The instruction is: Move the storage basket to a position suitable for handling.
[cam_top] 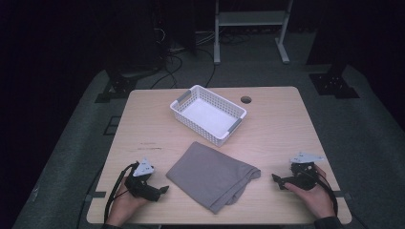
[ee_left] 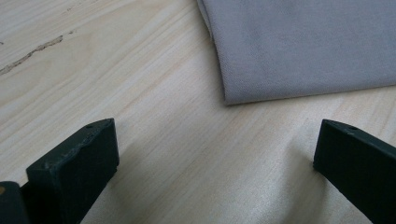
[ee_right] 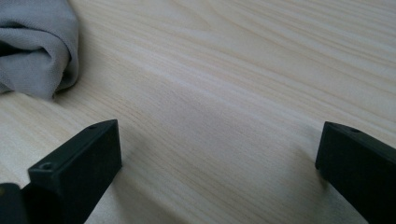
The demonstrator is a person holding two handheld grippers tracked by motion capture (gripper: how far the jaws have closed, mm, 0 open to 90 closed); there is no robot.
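On the table, high view: a folded grey fabric cloth point(cam_top: 212, 175) lay on the pale wooden table point(cam_top: 277, 124), in front of a white perforated plastic basket point(cam_top: 208, 114) that stood apart from it.
Left gripper, high view: the left gripper point(cam_top: 162, 190), held in the person's left hand point(cam_top: 125, 202), rested just left of the cloth's near-left edge, tips pointing at it.
Right gripper, high view: the right gripper point(cam_top: 277, 180), in the right hand point(cam_top: 315, 198), pointed at the cloth's bunched right corner, with more bare table between; the left looked nearer.
Cloth axis: long side ran from far left to near right, between the two grippers.
Left gripper view: jaws stood wide apart and empty; the cloth's corner point(ee_left: 299, 46) lay ahead, slightly right.
Right gripper view: jaws released, wide, holding nothing; the rumpled cloth corner point(ee_right: 35, 46) lay ahead to the left.
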